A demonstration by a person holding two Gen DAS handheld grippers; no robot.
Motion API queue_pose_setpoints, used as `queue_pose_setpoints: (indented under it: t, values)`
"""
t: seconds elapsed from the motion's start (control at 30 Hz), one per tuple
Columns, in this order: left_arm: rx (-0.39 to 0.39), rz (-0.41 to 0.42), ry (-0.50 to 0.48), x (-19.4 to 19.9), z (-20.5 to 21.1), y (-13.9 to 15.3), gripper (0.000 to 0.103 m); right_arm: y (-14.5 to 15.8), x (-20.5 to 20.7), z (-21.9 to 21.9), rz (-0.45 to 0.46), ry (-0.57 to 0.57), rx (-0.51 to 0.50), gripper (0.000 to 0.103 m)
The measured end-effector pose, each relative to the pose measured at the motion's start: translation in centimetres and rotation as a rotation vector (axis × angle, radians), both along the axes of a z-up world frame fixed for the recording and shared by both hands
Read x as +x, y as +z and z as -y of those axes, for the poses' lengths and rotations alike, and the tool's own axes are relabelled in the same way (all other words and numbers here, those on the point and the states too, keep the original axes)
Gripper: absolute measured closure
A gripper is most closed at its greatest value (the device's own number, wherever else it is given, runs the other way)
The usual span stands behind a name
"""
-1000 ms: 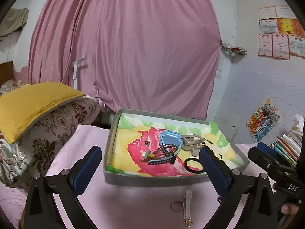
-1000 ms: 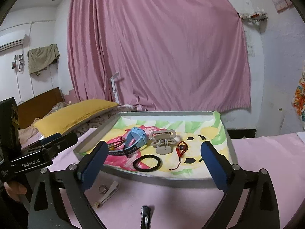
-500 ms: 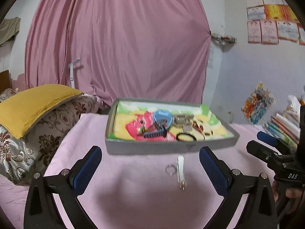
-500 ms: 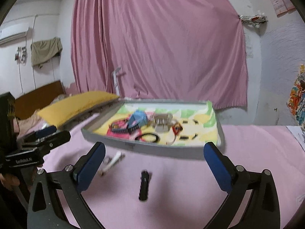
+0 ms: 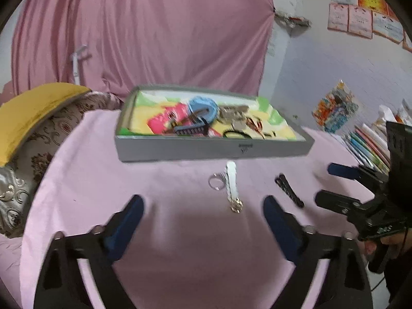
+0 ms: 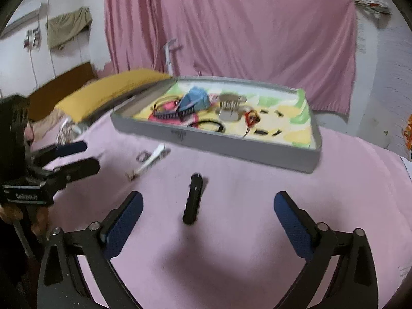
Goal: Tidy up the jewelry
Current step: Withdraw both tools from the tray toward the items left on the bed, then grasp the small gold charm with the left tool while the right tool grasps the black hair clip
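Observation:
A grey tray with a colourful lining stands on the pink cloth and holds a blue claw clip, a beige claw clip, a black hair tie and other pieces. In front of it lie a white clip with a metal ring and a black hair clip. My left gripper hangs just short of the white clip, jaws closing, nothing between them. My right gripper hovers over the black clip, jaws closing, pads not touching it.
A yellow cushion on a patterned pillow lies at the left. A pink curtain hangs behind the tray. Books or papers are stacked at the right. Each gripper shows in the other's view: right, left.
Both grippers have tilted downward and sunk toward the cloth. The tray has slid up in both views, and the loose clips have come fully into sight. Both pairs of jaws stand narrower.

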State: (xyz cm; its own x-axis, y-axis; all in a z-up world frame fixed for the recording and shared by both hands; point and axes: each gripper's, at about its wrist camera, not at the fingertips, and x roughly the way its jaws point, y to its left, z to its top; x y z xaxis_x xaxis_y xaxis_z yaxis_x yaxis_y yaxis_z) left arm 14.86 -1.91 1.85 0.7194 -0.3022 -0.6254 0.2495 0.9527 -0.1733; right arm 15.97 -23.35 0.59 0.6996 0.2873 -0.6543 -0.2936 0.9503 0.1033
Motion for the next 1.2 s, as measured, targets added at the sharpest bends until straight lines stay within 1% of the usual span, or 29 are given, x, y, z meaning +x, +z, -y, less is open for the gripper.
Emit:
queue_pose_setpoints:
  t: [0.07, 0.13, 0.17, 0.2, 0.27, 0.3, 0.4, 0.43, 0.47, 0.5, 0.57, 0.63, 0.67, 0.73, 0.8, 0.83, 0.93, 1.0, 1.2]
  values:
    - [0.007, -0.021, -0.024, 0.2, 0.4, -0.3, 0.029, -0.3, 0.3, -0.5, -0.022, 0.023, -0.018, 0.025]
    - [0.015, -0.026, -0.050, 0.3, 0.9, -0.3, 0.034, -0.5, 0.7, -0.9, -0.043, 0.043, -0.033, 0.028]
    - [0.017, -0.029, -0.064, 0.3, 1.1, -0.3, 0.038, -0.6, 0.9, -1.0, -0.049, 0.054, -0.038, 0.031]
    - [0.020, -0.034, -0.076, 0.4, 1.3, -0.3, 0.043, -0.7, 1.0, -1.3, -0.056, 0.065, -0.046, 0.036]
    - [0.027, -0.047, -0.101, 0.7, 1.8, -0.5, 0.049, -0.8, 1.4, -1.6, -0.069, 0.078, -0.055, 0.041]
    - [0.029, -0.058, -0.115, 0.9, 2.0, -0.6, 0.053, -0.9, 1.7, -1.7, -0.078, 0.085, -0.055, 0.046]
    - [0.034, -0.083, -0.141, 1.6, 2.4, -0.8, 0.055, -1.2, 2.2, -1.9, -0.111, 0.111, -0.048, 0.056]
    - [0.037, -0.089, -0.148, 1.7, 2.6, -0.8, 0.055, -1.3, 2.3, -2.0, -0.120, 0.116, -0.049, 0.057]
    - [0.040, -0.093, -0.153, 1.9, 2.7, -0.9, 0.059, -1.4, 2.4, -2.0, -0.125, 0.119, -0.051, 0.058]
    - [0.048, -0.097, -0.158, 2.1, 2.9, -0.9, 0.060, -1.5, 2.5, -2.1, -0.129, 0.121, -0.052, 0.060]
    - [0.065, -0.103, -0.164, 2.3, 3.2, -1.1, 0.060, -1.6, 2.7, -2.1, -0.133, 0.125, -0.055, 0.063]
    - [0.077, -0.110, -0.174, 2.5, 3.6, -1.1, 0.062, -1.7, 3.0, -2.1, -0.144, 0.126, -0.054, 0.064]
    - [0.082, -0.113, -0.181, 2.5, 3.7, -1.1, 0.066, -1.8, 3.1, -2.1, -0.149, 0.128, -0.053, 0.066]
    - [0.099, -0.125, -0.195, 2.8, 4.1, -1.1, 0.068, -1.9, 3.3, -2.2, -0.148, 0.133, -0.059, 0.070]
    - [0.108, -0.129, -0.206, 2.9, 4.3, -1.1, 0.075, -1.8, 3.4, -2.3, -0.146, 0.139, -0.066, 0.075]
    - [0.111, -0.129, -0.207, 2.9, 4.3, -1.1, 0.076, -1.8, 3.5, -2.3, -0.145, 0.142, -0.068, 0.076]
    - [0.108, -0.133, -0.209, 3.1, 4.3, -1.1, 0.082, -1.8, 3.8, -2.4, -0.145, 0.150, -0.067, 0.077]
    - [0.110, -0.134, -0.210, 3.2, 4.3, -1.1, 0.090, -1.8, 4.0, -2.5, -0.145, 0.155, -0.070, 0.077]
    - [0.102, -0.137, -0.229, 3.2, 4.8, -1.1, 0.090, -1.8, 4.3, -2.7, -0.145, 0.163, -0.073, 0.077]
